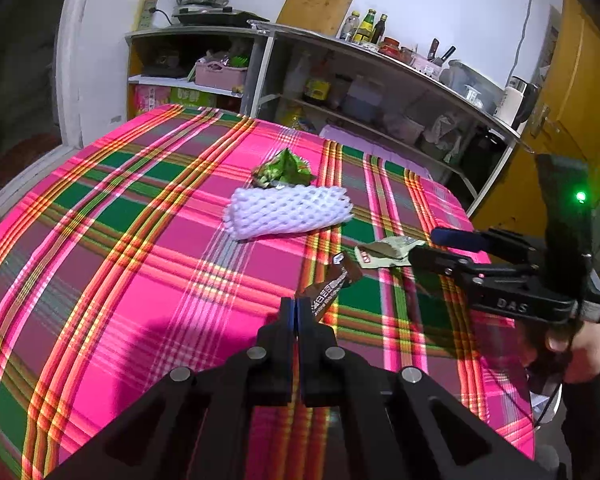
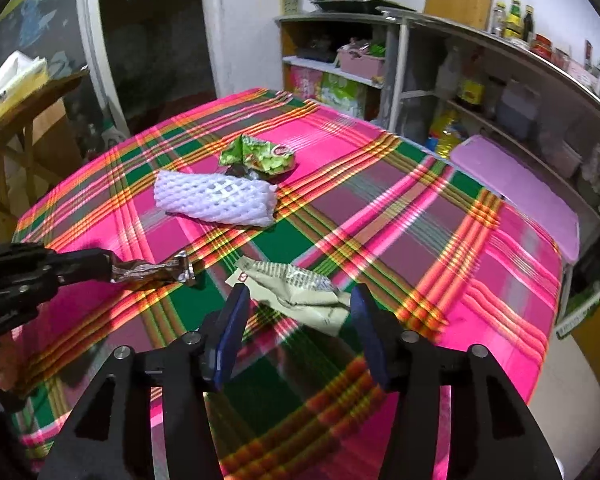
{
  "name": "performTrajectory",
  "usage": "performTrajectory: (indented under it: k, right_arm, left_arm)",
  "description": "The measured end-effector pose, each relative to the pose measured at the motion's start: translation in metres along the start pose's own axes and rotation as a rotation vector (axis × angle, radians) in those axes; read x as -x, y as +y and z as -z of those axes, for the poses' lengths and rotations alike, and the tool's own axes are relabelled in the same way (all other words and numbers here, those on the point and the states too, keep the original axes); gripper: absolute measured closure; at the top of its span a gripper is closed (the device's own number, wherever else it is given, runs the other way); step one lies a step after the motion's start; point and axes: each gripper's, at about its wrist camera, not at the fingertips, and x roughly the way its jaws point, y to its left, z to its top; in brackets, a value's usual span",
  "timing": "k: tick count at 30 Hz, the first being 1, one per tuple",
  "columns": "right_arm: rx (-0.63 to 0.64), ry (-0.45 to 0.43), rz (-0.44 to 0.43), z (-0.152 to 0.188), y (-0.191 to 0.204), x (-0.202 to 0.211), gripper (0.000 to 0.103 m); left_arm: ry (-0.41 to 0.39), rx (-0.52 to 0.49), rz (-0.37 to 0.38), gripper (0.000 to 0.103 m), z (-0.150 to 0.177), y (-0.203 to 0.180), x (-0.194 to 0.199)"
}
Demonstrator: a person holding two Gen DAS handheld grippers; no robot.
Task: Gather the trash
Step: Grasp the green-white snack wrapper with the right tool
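My left gripper (image 1: 295, 303) is shut on a brown foil wrapper (image 1: 332, 284), lifted a little off the plaid tablecloth (image 1: 140, 248); the same wrapper (image 2: 152, 270) shows in the right wrist view, sticking out of the left gripper (image 2: 110, 268). My right gripper (image 2: 300, 300) stands open, its blue pads on either side of a crumpled beige wrapper (image 2: 300, 288) without pressing it. In the left wrist view this right gripper (image 1: 424, 244) reaches the beige wrapper (image 1: 384, 250) from the right. Farther back lie a white foam fruit net (image 1: 288, 210) (image 2: 216, 200) and a green snack bag (image 1: 284, 170) (image 2: 260, 154).
Steel shelves (image 1: 380, 92) with bottles, pots and boxes run behind the table and along its right. A purple stool top (image 2: 516, 188) stands beside the table's right edge. A wooden side table (image 2: 32, 104) with a tissue box is at the far left. A hand (image 1: 572, 344) holds the right gripper.
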Motion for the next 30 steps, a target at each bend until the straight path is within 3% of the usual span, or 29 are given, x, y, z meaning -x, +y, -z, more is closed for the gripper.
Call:
performTrajectory:
  k: [8,9,10,14,17,19,22,27,29,30]
  right_arm:
    - [0.056,0.064,0.018,-0.003,0.007,-0.021,0.050]
    - [0.054,0.068,0.022,-0.003,0.007,-0.020,0.053]
    - [0.050,0.072,0.021,-0.003,0.008,-0.020,0.064]
    - [0.050,0.074,0.027,0.000,0.013,-0.013,0.077]
    - [0.026,0.082,0.027,0.003,0.014,-0.008,0.082]
    - [0.006,0.082,0.025,0.007,0.013,-0.004,0.082]
    - [-0.028,0.081,0.019,0.013,0.011,0.002,0.083]
    - [-0.082,0.065,0.021,0.026,0.008,0.019,0.083]
    - [-0.108,0.049,0.026,0.032,0.006,0.031,0.083]
    - [-0.120,0.041,0.027,0.035,0.005,0.036,0.083]
  left_arm:
    - [0.041,-0.006,0.036,0.102,0.008,0.011,-0.002]
    - [0.048,-0.015,0.044,0.102,0.009,0.010,-0.002]
    - [0.052,-0.026,0.048,0.102,0.011,0.008,-0.002]
    - [0.065,-0.052,0.069,0.100,0.013,0.002,-0.002]
    - [0.070,-0.074,0.071,0.086,0.013,-0.002,-0.002]
    - [0.065,-0.089,0.075,0.064,0.012,-0.005,-0.001]
    - [0.061,-0.128,0.073,0.055,0.011,-0.011,-0.003]
    - [0.111,-0.199,0.033,0.056,0.010,-0.026,-0.020]
    - [0.112,-0.229,0.024,0.064,0.011,-0.032,-0.021]
    - [0.118,-0.246,0.005,0.079,0.012,-0.036,-0.023]
